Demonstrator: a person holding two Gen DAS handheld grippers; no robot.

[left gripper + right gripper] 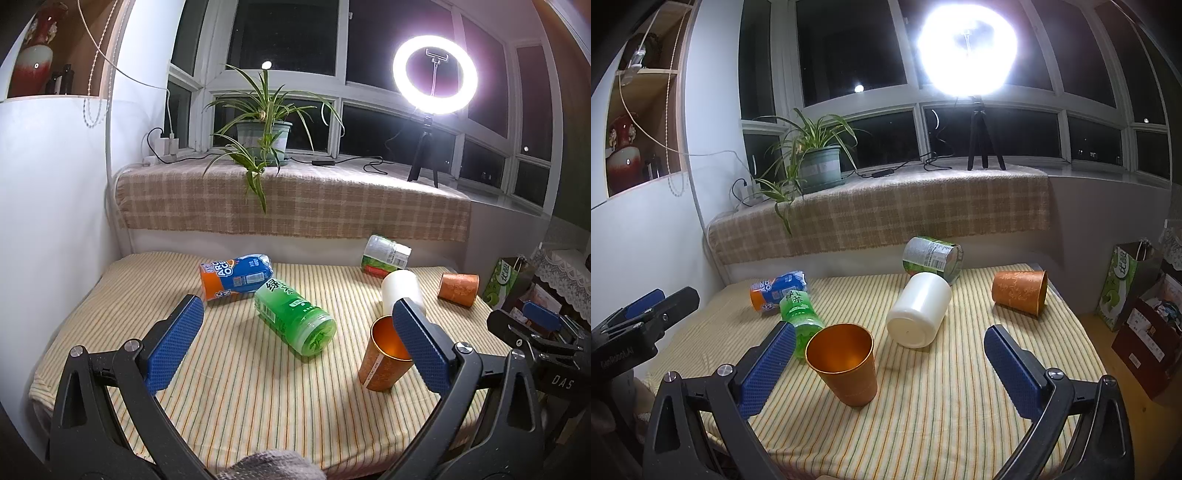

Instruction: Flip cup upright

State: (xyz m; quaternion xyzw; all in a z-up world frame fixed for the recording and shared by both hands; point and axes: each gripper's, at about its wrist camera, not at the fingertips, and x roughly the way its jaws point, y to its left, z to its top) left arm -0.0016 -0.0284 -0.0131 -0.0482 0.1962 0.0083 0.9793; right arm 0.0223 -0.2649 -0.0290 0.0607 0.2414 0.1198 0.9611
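Observation:
An orange cup (pixel 846 363) stands upright on the striped cloth, mouth up; it also shows in the left wrist view (pixel 384 360), partly behind my left gripper's right finger. A second orange cup (pixel 1021 291) lies on its side at the back right, also in the left wrist view (pixel 458 289). A white cup (pixel 919 314) lies on its side mid-table, also in the left wrist view (pixel 400 290). My left gripper (pixel 297 345) is open and empty above the table's front. My right gripper (pixel 890 363) is open and empty, the upright orange cup just inside its left finger.
A green bottle (pixel 295 317), an orange-blue bottle (pixel 236 277) and a clear green-labelled jar (pixel 386 254) lie on the striped table (pixel 240 398). A checked ledge (pixel 295 199) with a plant and ring light stands behind. Bags (pixel 1123 291) stand on the right.

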